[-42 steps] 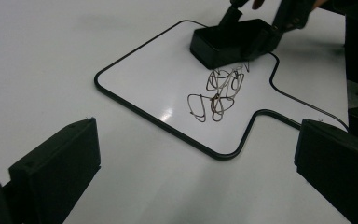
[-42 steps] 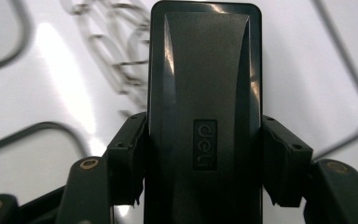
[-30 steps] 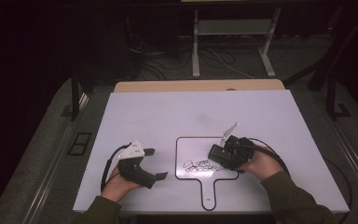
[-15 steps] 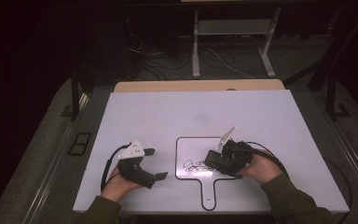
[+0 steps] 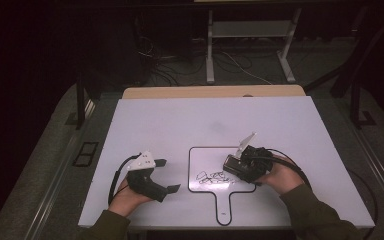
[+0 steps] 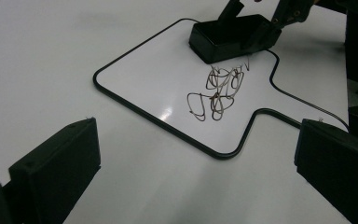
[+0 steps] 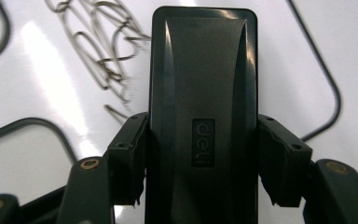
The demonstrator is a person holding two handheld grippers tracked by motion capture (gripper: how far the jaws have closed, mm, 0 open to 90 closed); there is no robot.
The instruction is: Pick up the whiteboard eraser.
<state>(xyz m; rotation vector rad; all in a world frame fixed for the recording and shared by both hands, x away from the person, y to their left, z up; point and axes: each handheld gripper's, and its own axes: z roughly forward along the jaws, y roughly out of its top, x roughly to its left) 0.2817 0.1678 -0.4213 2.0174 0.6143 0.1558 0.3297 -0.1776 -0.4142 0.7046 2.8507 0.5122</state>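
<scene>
Jaws of the right gripper (image 7: 200,186) clamped on the flanks of a black eraser (image 7: 203,93), one pad on each long side, logo face up toward the camera. Jaws of the left gripper (image 6: 191,182) spread wide with nothing between them, resting idle on the bench (image 5: 180,120) at about 8 o'clock in the high view.

Seen from above: eraser (image 5: 236,167) pressed flat on the small handled whiteboard (image 5: 215,200), at roughly 3 o'clock of the board's face, directly at the right edge of the scribbles (image 5: 214,178). In the left gripper view, eraser (image 6: 223,39) at 12 o'clock of the loops (image 6: 216,91), touching or nearly touching their upper strokes. In the right gripper view, strokes (image 7: 102,51) lying at 10 o'clock of the eraser's nose, smeared at the tips nearest it.

Step in hand, by judgement: wiping the marks off the board, wipe barely begun, most of the ink intact.

Next move likely calls for: firm downward pressure kept, a sweep from 3 o'clock toward 9 o'clock across the scribbles, then back-and-forth passes. Risk worth watching: board sliding under the push, no hold on its handle (image 5: 224,212) from the idle gripper.
</scene>
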